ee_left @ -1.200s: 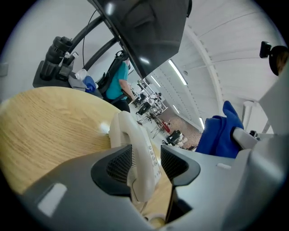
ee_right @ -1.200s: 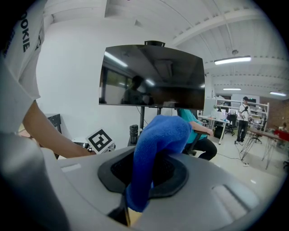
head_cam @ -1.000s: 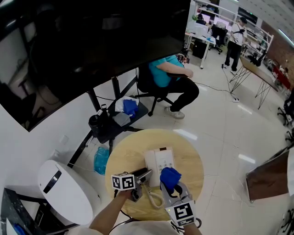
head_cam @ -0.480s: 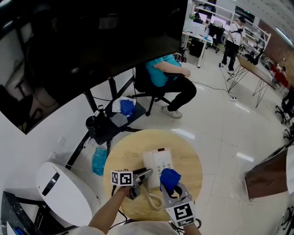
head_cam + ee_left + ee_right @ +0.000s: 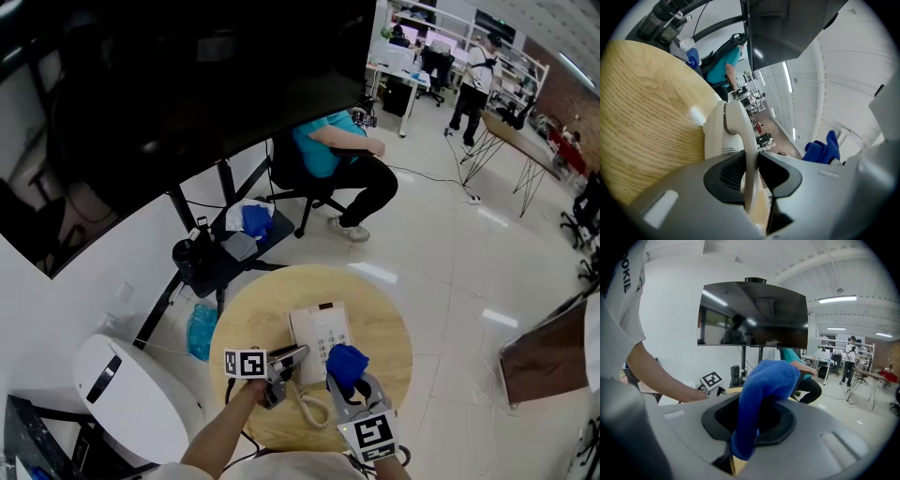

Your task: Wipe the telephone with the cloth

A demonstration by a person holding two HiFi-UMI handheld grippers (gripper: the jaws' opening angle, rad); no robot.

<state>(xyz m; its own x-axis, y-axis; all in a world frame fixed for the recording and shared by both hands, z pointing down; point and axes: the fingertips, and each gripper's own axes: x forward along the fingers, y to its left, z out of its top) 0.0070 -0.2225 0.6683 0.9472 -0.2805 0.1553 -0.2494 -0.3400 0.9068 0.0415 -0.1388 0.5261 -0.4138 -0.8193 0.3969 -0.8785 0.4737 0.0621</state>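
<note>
A cream telephone (image 5: 322, 330) lies on the round wooden table (image 5: 246, 314), its coiled cord (image 5: 314, 405) trailing toward me. My left gripper (image 5: 292, 356) reaches in from the left at the phone's near left side. In the left gripper view the handset (image 5: 740, 136) stands edge-on between the jaws of the left gripper (image 5: 752, 176), which have just been closing and now press on it from both sides. My right gripper (image 5: 349, 375) hovers at the phone's near right corner, shut on a blue cloth (image 5: 347, 361). The cloth (image 5: 764, 390) bulges up out of the right gripper (image 5: 757, 420).
A white rounded machine (image 5: 141, 389) stands on the floor left of the table. Behind the table are a black stand with clutter (image 5: 220, 253), a blue bag (image 5: 202, 328), a large dark screen (image 5: 169, 84) and a seated person in a teal shirt (image 5: 328, 150).
The left gripper has rolled slightly and its jaws have come together on the handset. The right gripper with the cloth has stayed where it was.
</note>
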